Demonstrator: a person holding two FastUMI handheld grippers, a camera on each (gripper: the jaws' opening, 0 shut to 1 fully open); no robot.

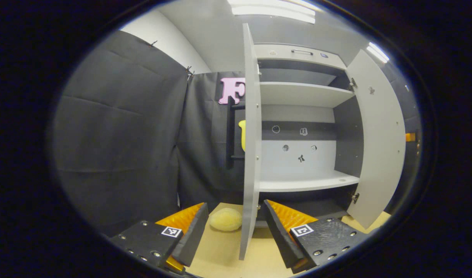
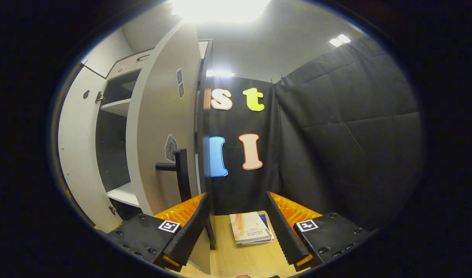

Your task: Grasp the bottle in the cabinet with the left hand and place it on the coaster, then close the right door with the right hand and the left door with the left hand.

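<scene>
The left gripper (image 1: 236,235) is spread wide over the pale wood-grain desk (image 1: 224,255), with the thin edge of the open left door (image 1: 251,154) standing between its ribbed fingers (image 1: 189,227). Just beyond lies a soft, rounded yellow lump (image 1: 225,219). The grey cabinet (image 1: 301,116) has flat, bare matte shelves. The right gripper (image 2: 237,227) is also wide, holding nothing, beside the open right door (image 2: 162,127) with its dark bar handle (image 2: 180,173). Books (image 2: 251,227) lie flat on the desk. Black quilted cloth walls the booth.

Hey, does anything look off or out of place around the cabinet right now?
Nothing looks spilled or damaged. Both cabinet doors, left door and right door, stand open, and the shelves look bare.
</scene>
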